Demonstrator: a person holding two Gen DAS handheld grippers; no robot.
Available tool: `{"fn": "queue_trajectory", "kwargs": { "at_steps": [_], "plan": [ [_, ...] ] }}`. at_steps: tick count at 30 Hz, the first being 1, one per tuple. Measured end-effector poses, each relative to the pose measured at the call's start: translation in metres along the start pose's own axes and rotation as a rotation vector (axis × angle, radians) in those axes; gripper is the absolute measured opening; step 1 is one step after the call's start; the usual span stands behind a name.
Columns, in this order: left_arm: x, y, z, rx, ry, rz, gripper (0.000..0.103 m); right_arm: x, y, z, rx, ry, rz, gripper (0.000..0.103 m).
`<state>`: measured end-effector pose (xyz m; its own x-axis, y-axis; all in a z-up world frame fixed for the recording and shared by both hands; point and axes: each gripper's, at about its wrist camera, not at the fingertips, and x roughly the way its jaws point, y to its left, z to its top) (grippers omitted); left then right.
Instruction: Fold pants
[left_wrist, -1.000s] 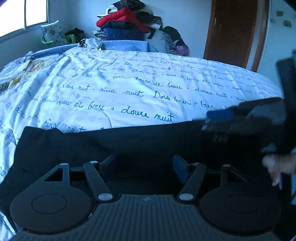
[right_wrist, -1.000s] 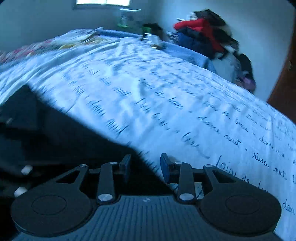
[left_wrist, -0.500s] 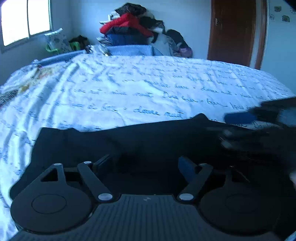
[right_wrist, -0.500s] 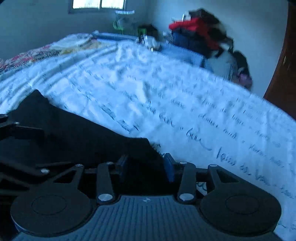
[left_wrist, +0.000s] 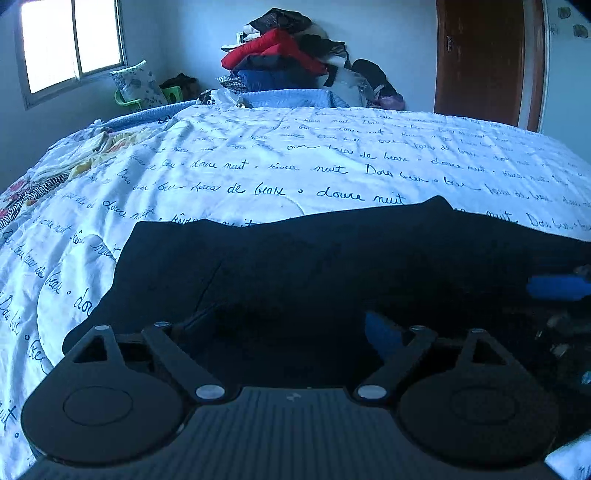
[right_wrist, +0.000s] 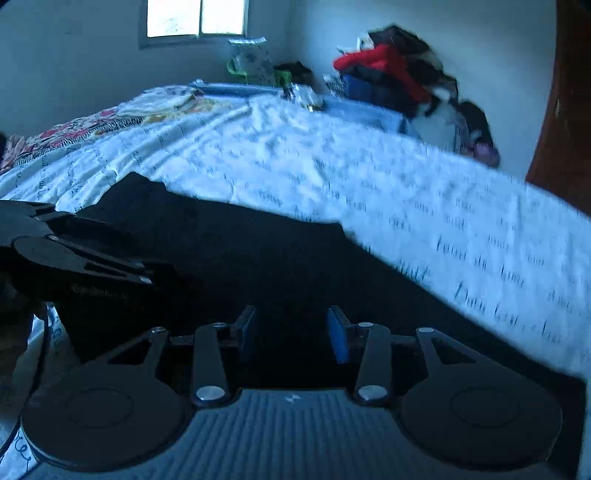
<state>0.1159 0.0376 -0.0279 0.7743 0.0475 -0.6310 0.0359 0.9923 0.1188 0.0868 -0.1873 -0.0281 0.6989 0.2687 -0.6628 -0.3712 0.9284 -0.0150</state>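
Note:
Black pants (left_wrist: 314, 266) lie spread flat on the near part of a bed with a white quilt printed with script (left_wrist: 295, 158). My left gripper (left_wrist: 291, 325) hovers low over the pants with its jaws wide apart and nothing between them. My right gripper (right_wrist: 291, 332) is also over the pants (right_wrist: 258, 258), jaws apart and empty. The right gripper's blue pad shows at the right edge of the left wrist view (left_wrist: 554, 288). The left gripper shows at the left of the right wrist view (right_wrist: 74, 258).
A heap of clothes (left_wrist: 291, 59) is piled beyond the far end of the bed. A wooden door (left_wrist: 484, 59) is at the right, a window (left_wrist: 70, 44) at the left. A patterned floral cloth (left_wrist: 55, 166) lies along the bed's left side.
Both grippers have drawn back and dropped towards the pants. The left gripper's jaws are wider than before. The right gripper has swung left, so more of the pants shows in its view.

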Motion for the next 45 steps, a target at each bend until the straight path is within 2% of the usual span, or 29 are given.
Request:
{"fn": "queue_trajectory", "kwargs": {
  "at_steps": [2, 4, 8, 10, 12, 13, 14, 18, 21, 26, 30, 35, 37, 40, 43, 45],
  "plan": [
    [0.001, -0.001, -0.002, 0.005, -0.004, 0.004, 0.091, 0.005, 0.001, -0.005, -0.016, 0.003, -0.024, 0.051],
    [0.001, -0.002, -0.003, 0.009, -0.007, 0.008, 0.092, 0.008, 0.001, -0.006, -0.009, 0.001, -0.039, 0.058],
    [-0.001, 0.000, -0.004, 0.001, -0.005, 0.005, 0.092, -0.002, 0.010, -0.004, -0.024, -0.039, -0.073, 0.059],
    [-0.003, 0.002, -0.005, 0.001, -0.011, 0.002, 0.092, -0.006, 0.014, -0.003, -0.024, -0.058, -0.046, 0.059],
    [-0.004, 0.000, -0.008, 0.026, -0.013, 0.001, 0.092, 0.000, 0.017, -0.006, -0.044, -0.023, -0.012, 0.059],
    [-0.005, -0.001, -0.009, 0.041, -0.017, 0.004, 0.092, 0.005, 0.020, -0.009, -0.066, -0.009, -0.022, 0.060],
    [-0.008, -0.001, -0.010, 0.055, -0.024, 0.006, 0.092, 0.006, 0.022, -0.010, -0.075, -0.020, -0.040, 0.066],
    [-0.021, 0.009, -0.013, 0.055, -0.047, 0.013, 0.091, -0.003, 0.031, -0.004, -0.079, -0.060, -0.070, 0.067],
    [-0.032, 0.029, -0.013, 0.007, -0.057, 0.037, 0.091, -0.014, 0.052, 0.004, -0.134, -0.117, -0.057, 0.067],
    [-0.046, 0.075, -0.011, -0.119, -0.033, 0.081, 0.091, -0.021, 0.103, 0.012, -0.262, -0.201, 0.024, 0.067],
    [-0.053, 0.118, -0.014, -0.240, 0.003, 0.118, 0.091, -0.015, 0.141, 0.019, -0.347, -0.219, 0.077, 0.067],
    [-0.059, 0.168, -0.022, -0.411, 0.044, 0.180, 0.093, -0.010, 0.183, 0.014, -0.557, -0.242, 0.075, 0.067],
    [-0.057, 0.182, -0.024, -0.480, 0.070, 0.130, 0.096, -0.006, 0.197, 0.005, -0.615, -0.233, 0.059, 0.067],
    [-0.052, 0.195, -0.030, -0.586, 0.109, -0.017, 0.097, 0.009, 0.212, -0.009, -0.699, -0.215, 0.015, 0.067],
    [-0.049, 0.202, -0.036, -0.679, 0.131, -0.145, 0.100, 0.021, 0.227, -0.027, -0.835, -0.272, -0.135, 0.067],
    [-0.044, 0.206, -0.040, -0.751, 0.147, -0.223, 0.100, 0.026, 0.235, -0.035, -0.918, -0.324, -0.200, 0.067]
  ]
}}
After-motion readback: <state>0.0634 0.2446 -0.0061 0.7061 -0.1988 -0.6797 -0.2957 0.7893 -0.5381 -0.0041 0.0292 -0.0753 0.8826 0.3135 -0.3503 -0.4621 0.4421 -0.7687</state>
